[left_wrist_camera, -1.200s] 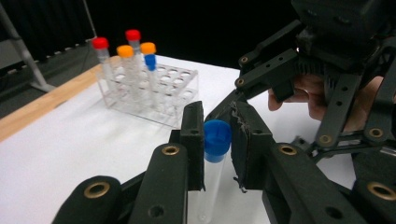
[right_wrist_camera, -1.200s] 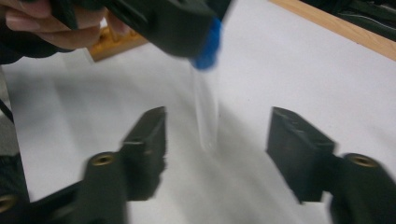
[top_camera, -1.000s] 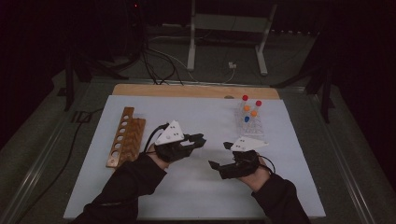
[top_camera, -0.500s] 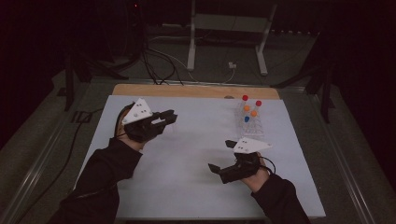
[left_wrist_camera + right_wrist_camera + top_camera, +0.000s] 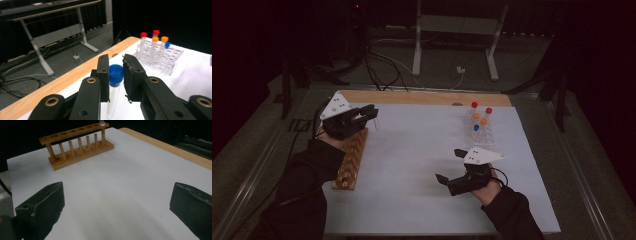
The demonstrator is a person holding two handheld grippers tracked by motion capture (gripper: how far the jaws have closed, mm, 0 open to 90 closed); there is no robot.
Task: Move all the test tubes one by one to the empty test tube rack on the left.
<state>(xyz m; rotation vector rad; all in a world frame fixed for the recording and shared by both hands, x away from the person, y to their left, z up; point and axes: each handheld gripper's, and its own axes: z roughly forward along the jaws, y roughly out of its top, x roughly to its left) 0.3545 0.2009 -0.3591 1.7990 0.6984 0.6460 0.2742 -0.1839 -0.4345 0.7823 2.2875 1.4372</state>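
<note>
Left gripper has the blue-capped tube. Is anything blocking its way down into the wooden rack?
Nothing visible does. The blue-capped tube sits clamped in the left gripper above the far end of the wooden rack. The rack's visible holes look empty.

Clear glossy plastic tube [image 5: 113,96] with blue ribbed cap, matt wooden rack [image 5: 77,143], rough black tongs pads [image 5: 131,75]

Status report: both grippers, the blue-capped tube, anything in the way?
Left gripper shut on blue-capped clear plastic tube, above wooden rack. Right gripper open, empty. Nothing in the way.
</note>
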